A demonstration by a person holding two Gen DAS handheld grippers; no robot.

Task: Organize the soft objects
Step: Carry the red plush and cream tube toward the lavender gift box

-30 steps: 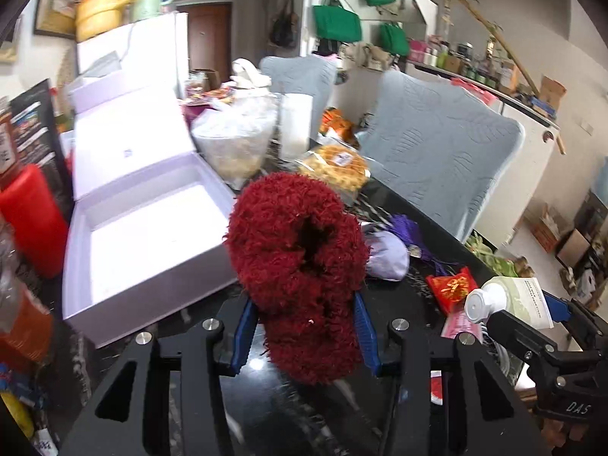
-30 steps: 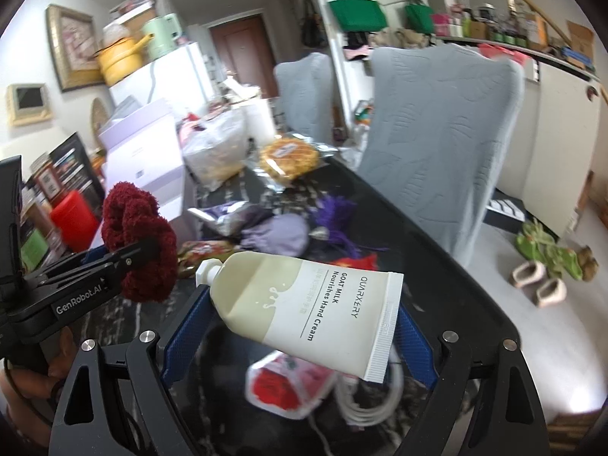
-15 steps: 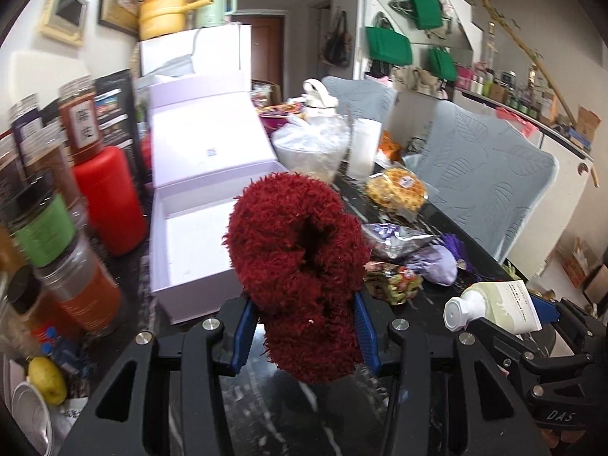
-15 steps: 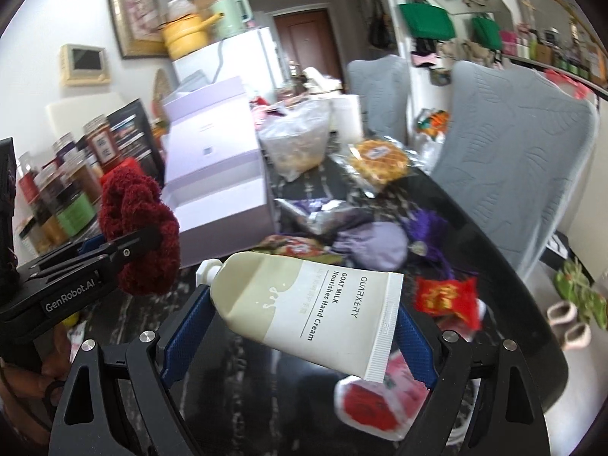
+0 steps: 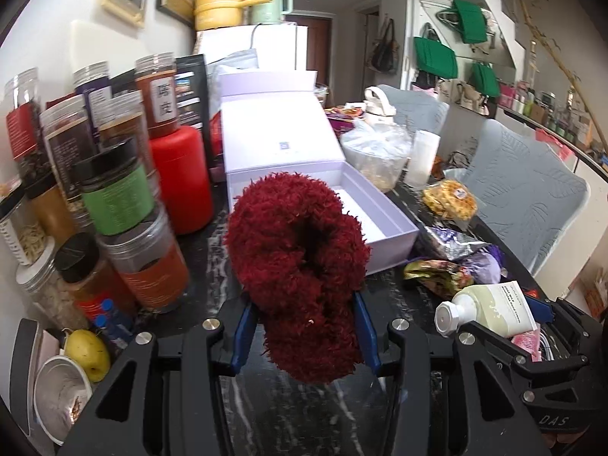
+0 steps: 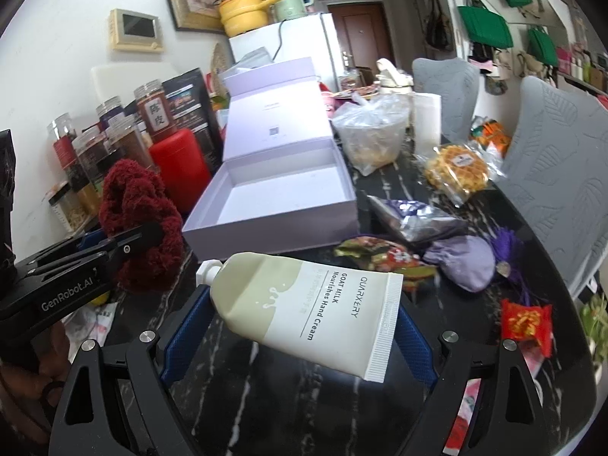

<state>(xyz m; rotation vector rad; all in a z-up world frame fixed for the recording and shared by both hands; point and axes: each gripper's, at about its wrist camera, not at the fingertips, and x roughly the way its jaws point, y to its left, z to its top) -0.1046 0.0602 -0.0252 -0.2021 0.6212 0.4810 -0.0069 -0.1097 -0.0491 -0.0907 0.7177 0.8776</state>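
My left gripper [image 5: 304, 326] is shut on a fluffy dark red scrunchie [image 5: 300, 262], held above the black marble table just in front of the open lilac box [image 5: 391, 224]. The scrunchie also shows at the left of the right wrist view [image 6: 140, 224]. My right gripper [image 6: 300, 323] is shut on a pale green hand cream tube [image 6: 304, 300], cap to the left, held above the table near the box [image 6: 273, 197]. The tube also shows in the left wrist view [image 5: 490, 307].
Jars and a red canister [image 5: 182, 178] crowd the left side. Snack packets [image 6: 414, 220], a lilac pouch [image 6: 463, 262], a red sachet [image 6: 526, 323], a waffle bag [image 6: 456, 167] and a plastic bag [image 6: 372, 133] lie right of the box. Grey chairs [image 6: 562, 174] stand beyond.
Both grippers have swung left with their loads. The lilac box now sits straight ahead of the scrunchie, and the jars have come into view at the left.
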